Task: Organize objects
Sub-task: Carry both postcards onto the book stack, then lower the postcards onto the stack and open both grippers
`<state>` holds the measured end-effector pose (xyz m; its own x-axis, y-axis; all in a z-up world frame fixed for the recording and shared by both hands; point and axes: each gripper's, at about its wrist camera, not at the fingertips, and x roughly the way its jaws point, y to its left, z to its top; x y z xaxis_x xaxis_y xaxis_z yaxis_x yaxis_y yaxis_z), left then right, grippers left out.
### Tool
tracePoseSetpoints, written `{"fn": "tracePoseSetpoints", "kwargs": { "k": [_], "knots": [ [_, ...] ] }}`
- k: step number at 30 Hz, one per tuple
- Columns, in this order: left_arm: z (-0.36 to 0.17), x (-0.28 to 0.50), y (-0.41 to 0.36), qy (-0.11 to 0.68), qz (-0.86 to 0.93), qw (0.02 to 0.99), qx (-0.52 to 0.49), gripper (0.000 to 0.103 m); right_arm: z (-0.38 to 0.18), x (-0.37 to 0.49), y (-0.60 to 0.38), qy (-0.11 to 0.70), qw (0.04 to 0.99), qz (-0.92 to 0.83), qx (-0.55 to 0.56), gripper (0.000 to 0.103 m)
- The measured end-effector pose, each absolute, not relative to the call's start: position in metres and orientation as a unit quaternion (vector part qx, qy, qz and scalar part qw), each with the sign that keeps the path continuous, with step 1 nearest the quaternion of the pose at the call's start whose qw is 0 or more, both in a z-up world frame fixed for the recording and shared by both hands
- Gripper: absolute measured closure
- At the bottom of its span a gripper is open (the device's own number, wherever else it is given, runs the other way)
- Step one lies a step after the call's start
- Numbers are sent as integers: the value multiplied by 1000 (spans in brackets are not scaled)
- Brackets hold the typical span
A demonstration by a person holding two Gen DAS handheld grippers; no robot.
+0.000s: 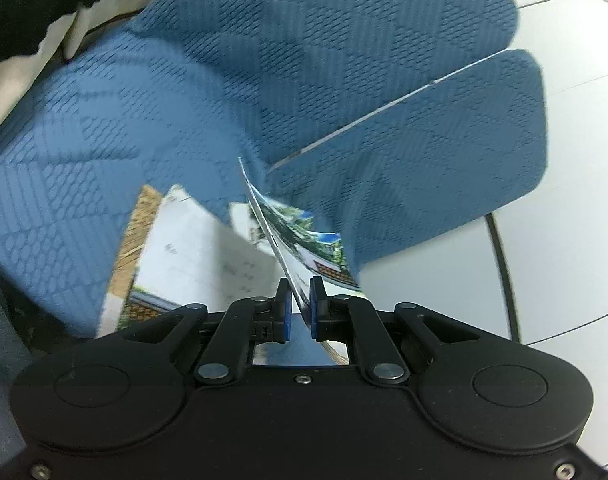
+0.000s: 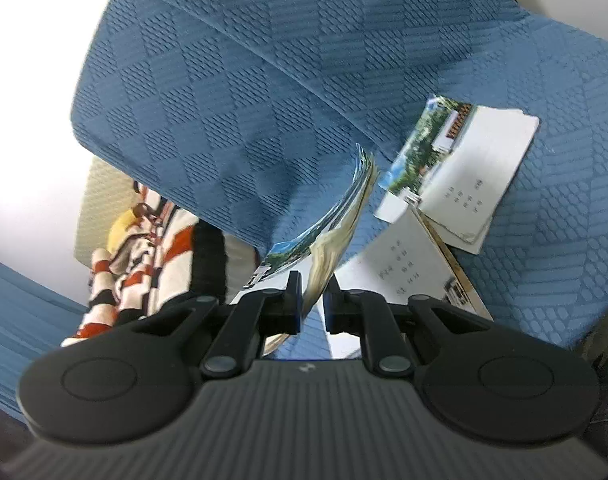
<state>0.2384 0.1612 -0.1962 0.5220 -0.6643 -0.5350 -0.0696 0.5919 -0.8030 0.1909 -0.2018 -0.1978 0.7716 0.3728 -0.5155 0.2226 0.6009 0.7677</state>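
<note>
Left tongs (image 1: 299, 300) clamp booklet (image 1: 304, 248); right tongs (image 2: 312, 296) clamp booklet pages (image 2: 336, 236) over blue cushion (image 2: 223, 100).

the sofa (image 2: 231, 92) is blue woven cloth, matt, with a raised checked texture. the booklets (image 2: 476, 184) are paper with glossy printed covers and matt white pages. the left gripper (image 1: 299, 304) is smooth matt black plastic with metal rivets.

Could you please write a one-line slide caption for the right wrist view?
Right hand-held gripper pinching a curled booklet above blue seat cushions, two more booklets lying nearby.
</note>
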Motion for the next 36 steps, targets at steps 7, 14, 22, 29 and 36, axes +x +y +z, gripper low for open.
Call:
{"fn": "tracePoseSetpoints", "kwargs": {
  "k": [7,14,22,29,36],
  "knots": [
    [-230,240,161,477,-181,763,-396,95,-224,193,-196,360,825,21,436,89],
    [-251,232,155,503,-160,764,-371,98,-241,193,-187,380,832,8,403,89],
    [-273,221,146,545,-136,758,-331,98,-265,184,-181,416,827,-9,378,90],
    [-274,217,144,553,-128,759,-318,97,-283,181,-177,438,820,-19,368,88],
    [-265,215,143,551,-122,767,-305,93,-283,180,-177,441,820,-17,365,88]
  ]
}}
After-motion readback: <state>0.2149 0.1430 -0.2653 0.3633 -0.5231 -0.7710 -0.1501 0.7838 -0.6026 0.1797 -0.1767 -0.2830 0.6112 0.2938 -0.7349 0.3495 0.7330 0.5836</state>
